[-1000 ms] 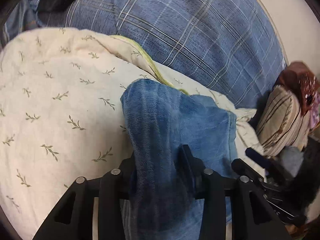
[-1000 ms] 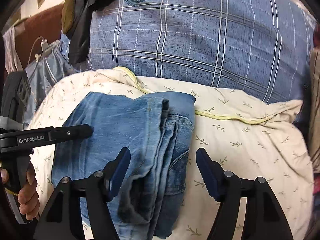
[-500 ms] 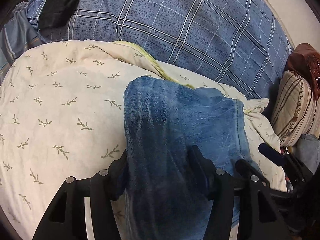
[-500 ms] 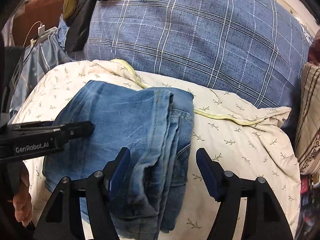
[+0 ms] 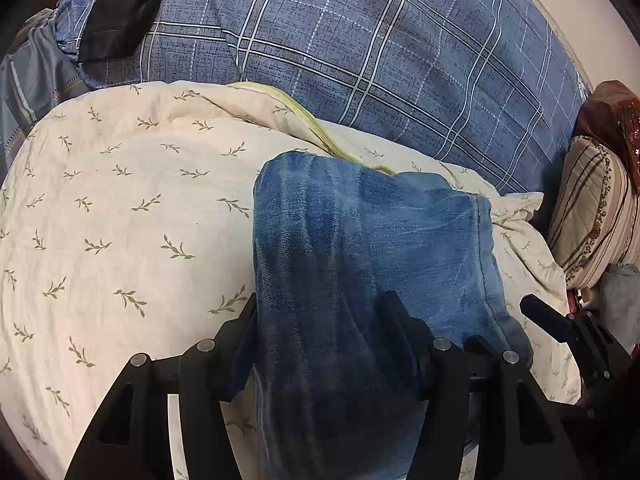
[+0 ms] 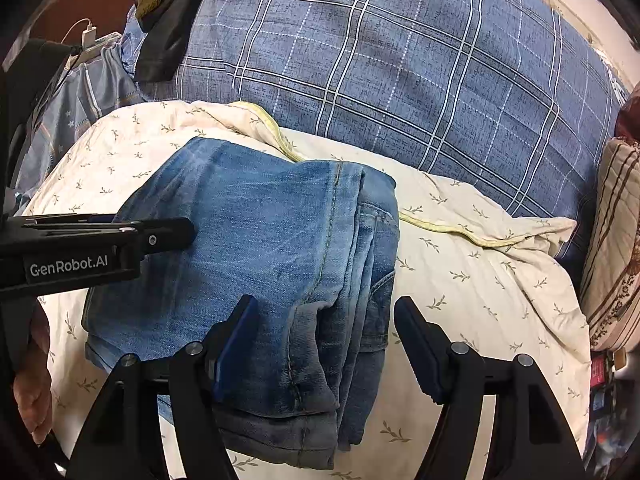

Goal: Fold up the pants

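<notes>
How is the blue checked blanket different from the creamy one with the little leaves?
The blue checked blanket has crossing white and dark lines and a round badge; the cream leafy blanket has small green sprigs and a yellow edge. The blue one lies farther back; the cream one is nearer, with the folded jeans resting on it. Both are soft, rumpled bedding.

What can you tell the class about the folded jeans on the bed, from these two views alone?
The jeans are blue, faded denim, folded into a thick, layered bundle. Stacked edges and a stitched seam show along their right side. They lie on a cream quilt with a sprig print, in front of a blue plaid cover. The left gripper straddles one end, its jaws having just opened. The right gripper stands open over the near edge.
</notes>
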Motion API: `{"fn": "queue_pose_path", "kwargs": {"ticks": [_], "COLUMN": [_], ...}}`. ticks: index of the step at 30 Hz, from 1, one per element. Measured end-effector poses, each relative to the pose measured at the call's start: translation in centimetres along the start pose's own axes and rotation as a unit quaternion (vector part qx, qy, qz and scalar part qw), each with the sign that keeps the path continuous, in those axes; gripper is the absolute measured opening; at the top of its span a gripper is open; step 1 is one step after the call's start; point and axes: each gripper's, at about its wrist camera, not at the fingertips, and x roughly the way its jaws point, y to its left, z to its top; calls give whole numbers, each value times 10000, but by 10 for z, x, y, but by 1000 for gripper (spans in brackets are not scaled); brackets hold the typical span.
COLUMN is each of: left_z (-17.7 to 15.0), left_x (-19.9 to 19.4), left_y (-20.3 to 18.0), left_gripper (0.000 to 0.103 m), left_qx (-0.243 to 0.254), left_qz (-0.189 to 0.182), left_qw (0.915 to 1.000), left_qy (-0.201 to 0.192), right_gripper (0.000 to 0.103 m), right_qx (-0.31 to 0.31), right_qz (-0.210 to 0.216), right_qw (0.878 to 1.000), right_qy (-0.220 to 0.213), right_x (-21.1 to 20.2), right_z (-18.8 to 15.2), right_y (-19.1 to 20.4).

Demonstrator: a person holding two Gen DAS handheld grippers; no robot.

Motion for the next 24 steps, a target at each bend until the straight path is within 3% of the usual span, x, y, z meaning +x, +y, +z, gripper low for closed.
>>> {"fn": "queue_pose_path", "kwargs": {"ticks": [1, 3, 6, 8, 11, 15, 17, 19, 24], "left_z": [0, 1, 3, -3, -10, -8, -8, -7, -12], "left_x": [0, 0, -3, -2, 1, 5, 5, 3, -2], "left_y": [0, 2, 14, 23, 30, 30, 31, 30, 27], "left_gripper": [58, 58, 58, 59, 60, 56, 45, 40, 30], "left_qx": [0, -11, -277, -444, -586, -504, -512, -449, -484], "left_qz": [2, -27, -265, -544, -766, -831, -880, -854, -980], "left_qw": [10000, 9999, 9985, 9952, 9920, 9914, 9911, 9923, 9923], "left_qy": [16, 105, 393, 685, 817, 872, 854, 778, 586], "right_gripper": [71, 71, 72, 73, 74, 61, 43, 34, 33], "right_qx": [34, 406, 1298, 1525, 1717, 1699, 1662, 1575, 1588], "right_qz": [67, 695, 1653, 1954, 2314, 2400, 2365, 2210, 2135], "right_qw": [10000, 9966, 9762, 9663, 9546, 9526, 9548, 9608, 9623], "right_qy": [1, 181, 531, 697, 758, 785, 699, 564, 558], "right_x": [0, 5, 17, 25, 36, 40, 30, 20, 19], "right_z": [1, 1, -8, -17, -28, -30, -28, -26, -25], "right_y": [-2, -19, -57, -73, -78, -73, -72, -69, -67]}}
